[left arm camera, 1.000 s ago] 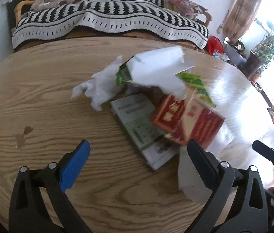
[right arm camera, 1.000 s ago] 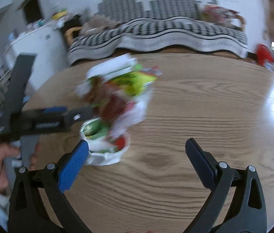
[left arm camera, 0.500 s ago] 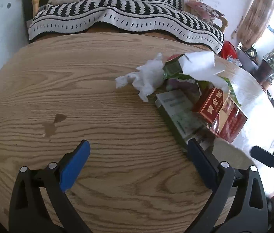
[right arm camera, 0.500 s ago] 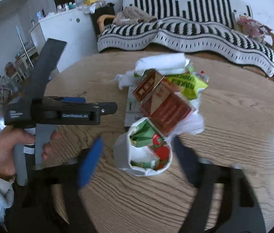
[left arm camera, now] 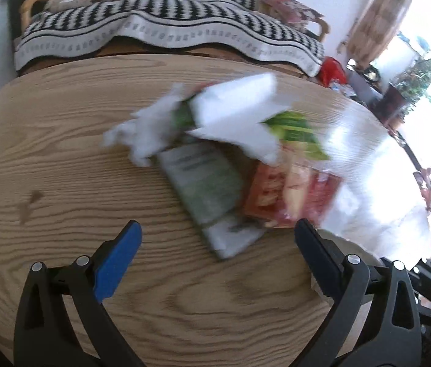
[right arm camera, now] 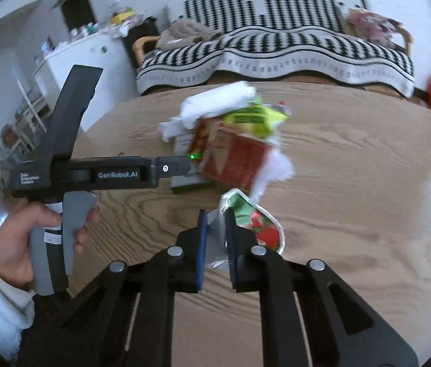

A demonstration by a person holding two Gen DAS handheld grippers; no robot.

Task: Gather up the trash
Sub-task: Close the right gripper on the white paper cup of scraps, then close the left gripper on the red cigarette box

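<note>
Right gripper [right arm camera: 215, 238] jaws just closed, clamping the white cup's [right arm camera: 272, 229] near rim; left gripper [left arm camera: 215, 253], jaws apart, sits just short of the green carton [left arm camera: 206, 183] beyond that cup.

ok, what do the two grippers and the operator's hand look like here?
Both grippers: black scissor-link frames with silver rivets, one blue pad and one black. The left gripper has a grey handle, white "GenRobot.AI" lettering and a green LED. The hand wears a white sleeve.

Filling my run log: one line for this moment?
right gripper: shut on paper cup rim | left gripper: open, empty | trash pile: on table
</note>
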